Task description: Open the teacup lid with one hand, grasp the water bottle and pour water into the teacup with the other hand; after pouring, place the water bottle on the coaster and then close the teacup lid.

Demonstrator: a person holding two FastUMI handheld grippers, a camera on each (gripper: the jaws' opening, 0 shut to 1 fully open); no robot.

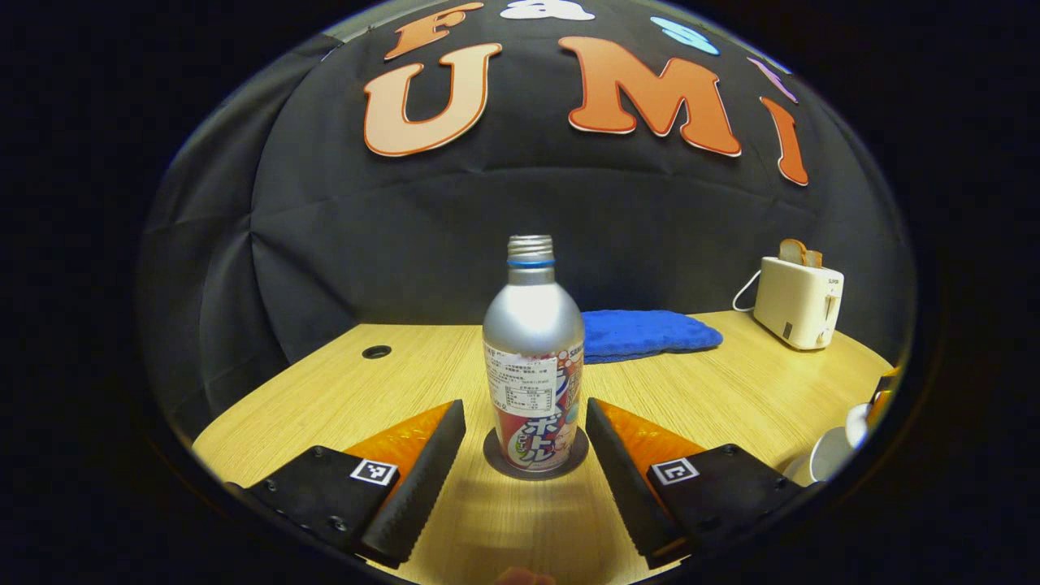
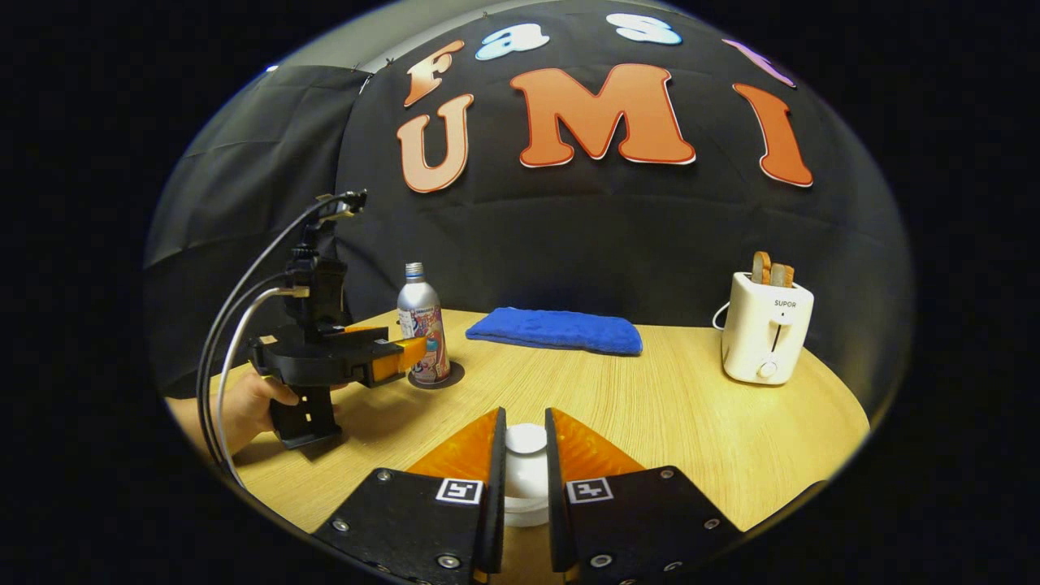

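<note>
A silver water bottle [image 1: 532, 357] with no cap stands upright on a dark round coaster [image 1: 496, 463]. My left gripper [image 1: 524, 406] is open, one finger on each side of the bottle's lower half with a gap on both sides. In the right gripper view the same bottle [image 2: 420, 321] stands at the left, where a hand holds the left gripper [image 2: 414, 351] against it. My right gripper [image 2: 525, 431] is shut on the knob of the white teacup lid [image 2: 526, 475]. The white teacup [image 1: 830, 453] peeks in at the far right of the left gripper view.
A folded blue cloth [image 2: 556, 330] lies at the back of the wooden table [image 2: 691, 422]. A white toaster [image 2: 765, 329] with bread slices stands at the back right. A cable hole [image 1: 376, 352] sits near the table's back left corner.
</note>
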